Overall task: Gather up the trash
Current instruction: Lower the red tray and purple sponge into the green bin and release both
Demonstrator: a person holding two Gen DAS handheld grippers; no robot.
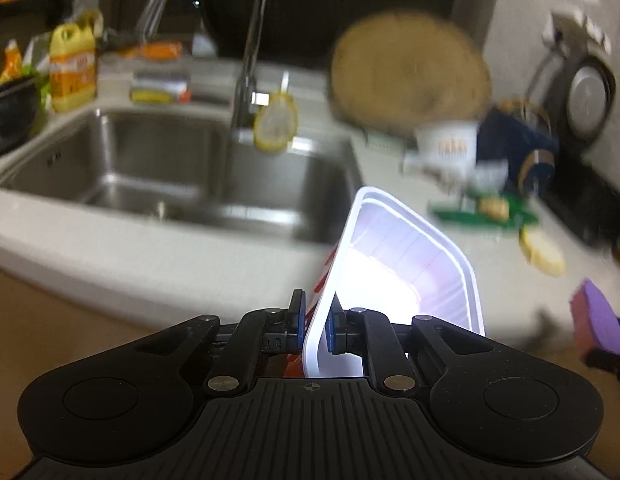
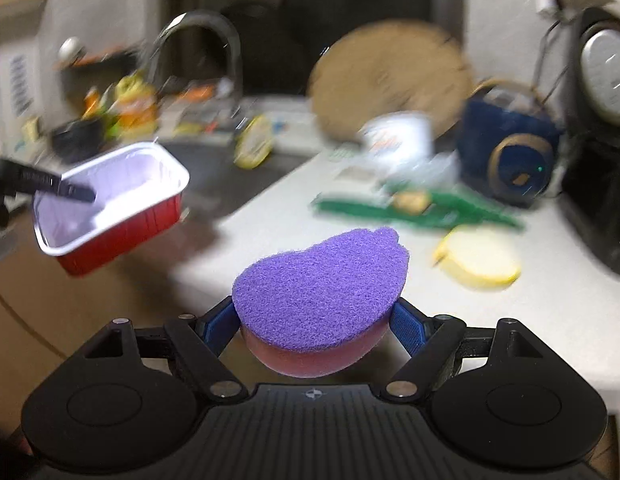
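Left gripper is pinched nearly shut on one thin wall of the foil tray, red outside, white inside, empty as far as I can see. Tray hangs in the air in front of the sink, just off the counter edge. Probably v. light, thin walled, dents easily, so a rim/wall pinch w/ gentle squeeze is right; it could swing or slip if jerked. Right gripper stands wide, pads pressed on both sides of the purple-topped sponge, held up to the right of the sink, over the counter. Sponge looks soft, squashy, light, grippy; side hold on the pink base suits it.
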